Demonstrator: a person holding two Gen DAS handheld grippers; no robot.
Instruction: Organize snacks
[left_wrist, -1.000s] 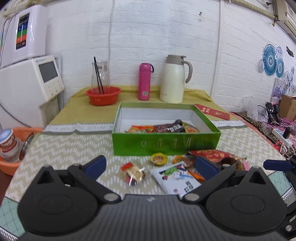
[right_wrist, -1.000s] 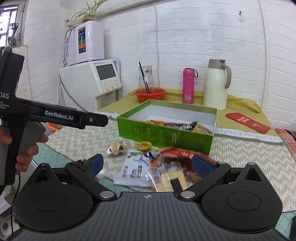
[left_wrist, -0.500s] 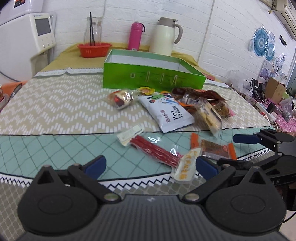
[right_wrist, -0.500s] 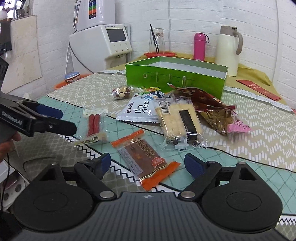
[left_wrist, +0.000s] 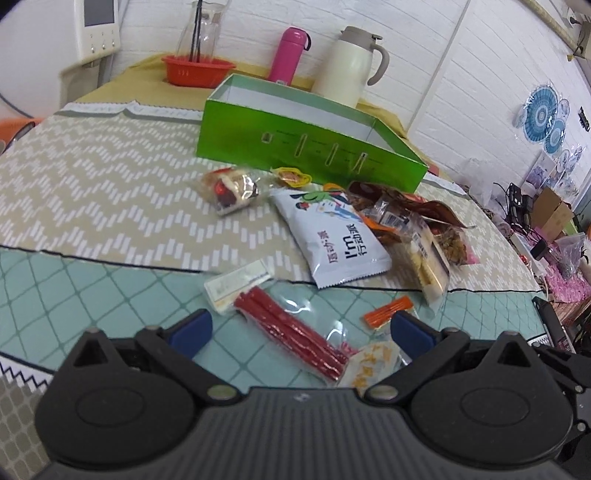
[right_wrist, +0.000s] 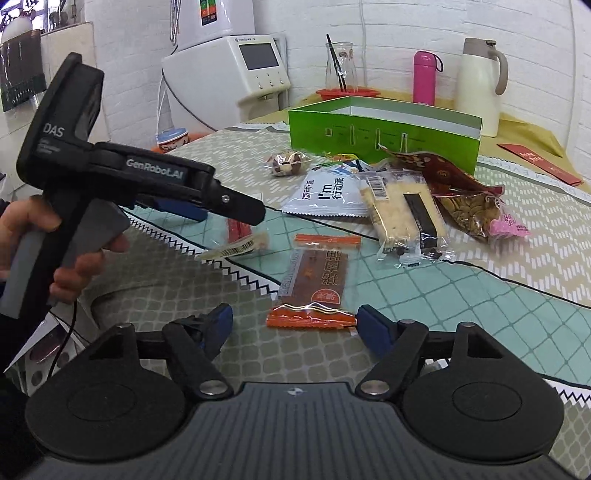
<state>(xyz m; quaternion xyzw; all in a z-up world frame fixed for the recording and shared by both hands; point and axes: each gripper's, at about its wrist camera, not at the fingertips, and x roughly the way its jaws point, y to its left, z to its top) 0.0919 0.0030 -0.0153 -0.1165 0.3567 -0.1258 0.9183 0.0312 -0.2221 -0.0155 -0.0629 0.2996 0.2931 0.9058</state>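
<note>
Both claws gape empty, the left gripper (left_wrist: 299, 328) over the red sausage-stick pack (left_wrist: 291, 332) near the tabletop's front edge, whose slippery film may escape.

One green box (left_wrist: 303, 144) stands on the table (left_wrist: 92, 192) with about nine loose snack packets in front of it. Behind stand one white jug (left_wrist: 351, 62), one pink flask (left_wrist: 288, 51), one red basket (left_wrist: 197, 70) and one glass carafe (right_wrist: 339, 62).
</note>
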